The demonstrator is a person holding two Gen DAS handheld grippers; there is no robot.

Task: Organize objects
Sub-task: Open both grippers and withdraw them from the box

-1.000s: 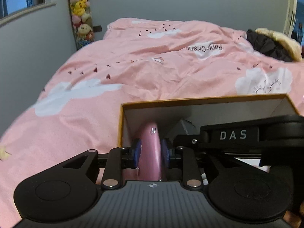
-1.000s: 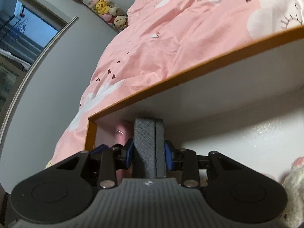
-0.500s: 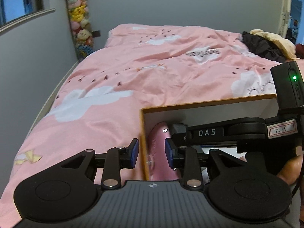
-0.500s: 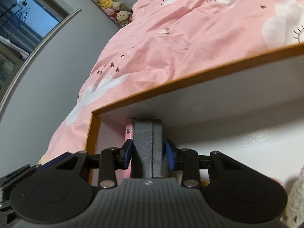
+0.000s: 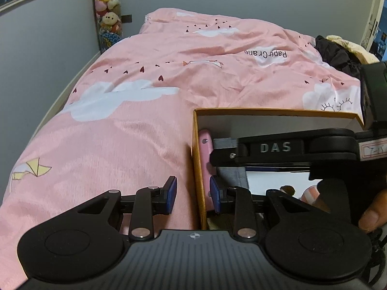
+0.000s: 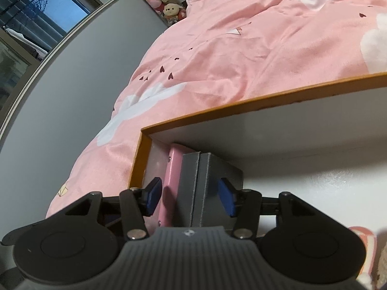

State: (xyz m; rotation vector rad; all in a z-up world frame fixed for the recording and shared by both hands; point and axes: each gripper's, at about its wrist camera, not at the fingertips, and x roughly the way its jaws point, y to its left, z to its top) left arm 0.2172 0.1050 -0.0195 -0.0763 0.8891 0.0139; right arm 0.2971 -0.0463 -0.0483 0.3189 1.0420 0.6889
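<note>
An open box with an orange rim (image 5: 197,159) (image 6: 241,104) and white inside lies on the pink bed. A flat pink case (image 5: 205,149) (image 6: 170,183) stands on edge against its left wall. A dark grey case (image 6: 205,188) (image 5: 225,142) stands upright beside it. My left gripper (image 5: 193,194) is open and empty, its fingers astride the box's left wall. My right gripper (image 6: 191,198) is open, its pads (image 6: 226,199) apart from both cases. It also shows in the left wrist view (image 5: 278,147), over the box.
The pink duvet (image 5: 145,120) with white clouds covers the bed. Plush toys (image 5: 107,4) hang at the far left wall. Dark and cream clothes (image 5: 338,53) lie at the far right. A striped pink item (image 6: 365,249) sits in the box at right.
My left gripper let go of the pink case and drew back to the left. My right gripper opened and released the dark grey case beside the pink one.
</note>
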